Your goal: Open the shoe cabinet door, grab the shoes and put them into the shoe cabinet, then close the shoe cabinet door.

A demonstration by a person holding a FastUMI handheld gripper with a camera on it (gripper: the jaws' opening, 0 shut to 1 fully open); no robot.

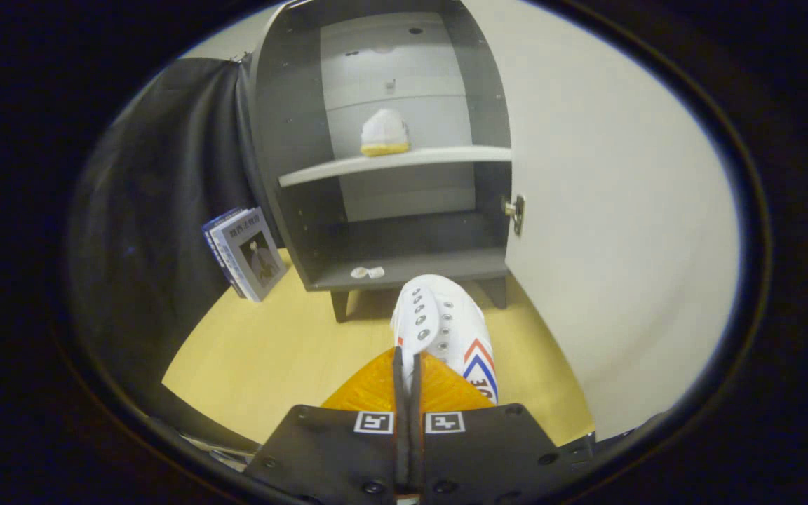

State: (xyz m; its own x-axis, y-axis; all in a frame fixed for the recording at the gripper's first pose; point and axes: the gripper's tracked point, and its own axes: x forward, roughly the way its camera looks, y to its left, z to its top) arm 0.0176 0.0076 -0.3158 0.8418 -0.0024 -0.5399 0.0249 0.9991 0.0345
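Fingers (407,365) pinched tight on the white shoe (446,330), just short of the open cabinet (285,140) at twelve o'clock. Other shoe (384,133) already on the shelf (348,168). Best lifted slowly, straight in, clear of the door (621,210) at three o'clock.

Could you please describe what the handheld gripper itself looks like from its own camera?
The gripper has two thin, flat fingers standing side by side, running forward from a wide black body dotted with screws. Two square black-and-white marker tags sit on the body, one at the base of each finger.
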